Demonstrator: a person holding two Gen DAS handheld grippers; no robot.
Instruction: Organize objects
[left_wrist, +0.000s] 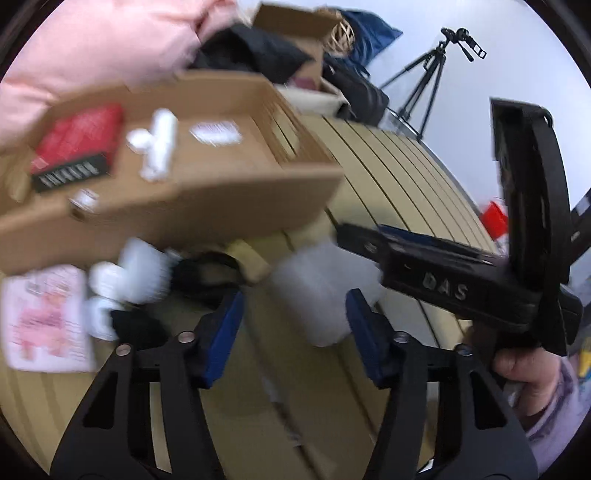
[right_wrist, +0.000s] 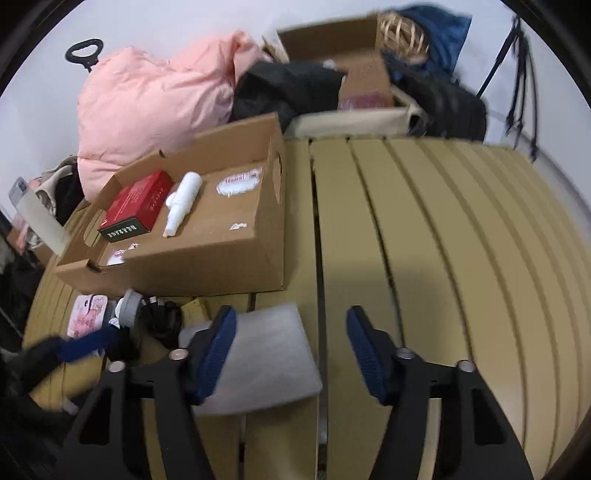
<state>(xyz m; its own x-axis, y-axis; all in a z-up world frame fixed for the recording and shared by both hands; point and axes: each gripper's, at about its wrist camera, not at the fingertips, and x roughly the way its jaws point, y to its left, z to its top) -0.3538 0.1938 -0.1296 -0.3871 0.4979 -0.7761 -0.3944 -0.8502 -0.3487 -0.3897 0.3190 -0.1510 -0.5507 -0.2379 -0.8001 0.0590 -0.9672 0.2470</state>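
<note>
Left gripper fingers spread wide, empty, just short of a blurred white foam block lying on the tan slatted counter. Right gripper fingers likewise spread apart, gripping nothing, same white foam block beside its left finger. Open brown cardboard box close behind, containing a red rectangular tin and a white plastic bottle.
</note>
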